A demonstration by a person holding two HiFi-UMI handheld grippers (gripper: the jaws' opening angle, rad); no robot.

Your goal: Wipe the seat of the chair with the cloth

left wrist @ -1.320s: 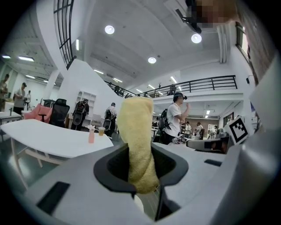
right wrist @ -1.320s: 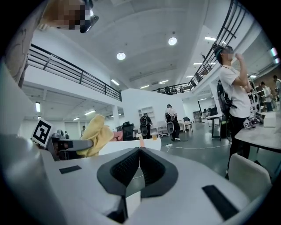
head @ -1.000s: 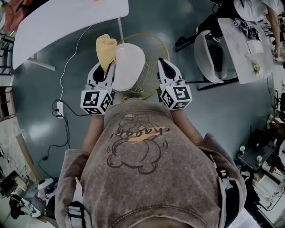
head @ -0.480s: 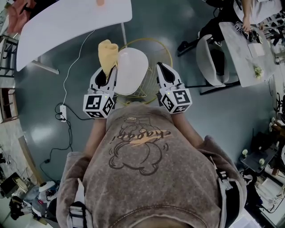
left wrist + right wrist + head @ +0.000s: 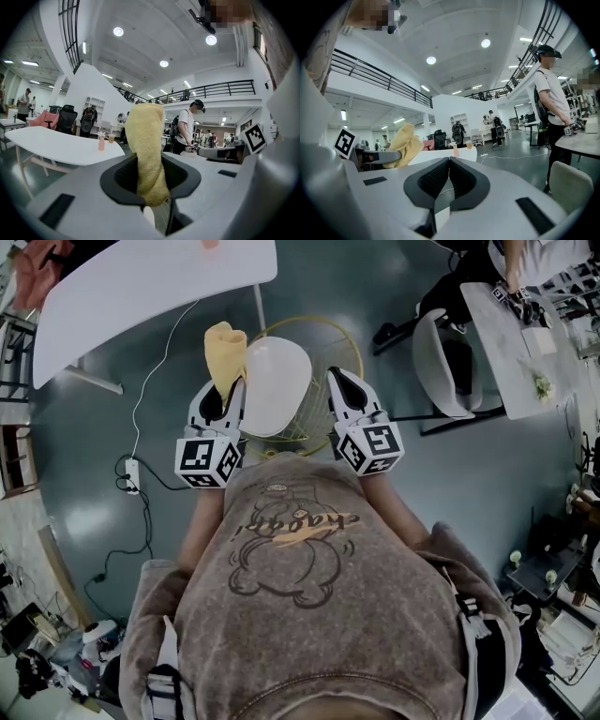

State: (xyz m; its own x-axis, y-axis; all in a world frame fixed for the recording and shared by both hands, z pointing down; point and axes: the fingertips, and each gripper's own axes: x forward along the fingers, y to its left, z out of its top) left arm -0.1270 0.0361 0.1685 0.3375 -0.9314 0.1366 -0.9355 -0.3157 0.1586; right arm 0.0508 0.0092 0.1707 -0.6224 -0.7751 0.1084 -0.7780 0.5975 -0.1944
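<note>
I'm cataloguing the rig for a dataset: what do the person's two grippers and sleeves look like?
The left gripper and right gripper are alike: pale grey plastic bodies, with black textured pads lining the jaws. Each carries a white cube with black square markers at its rear. No cables show on them. The person wears a brownish-grey short-sleeved top with a cartoon print.

A white table carries a pink bottle and a cup near one end. On the grey floor a white cable leads to a power strip. A person with a backpack stands beside another table.
</note>
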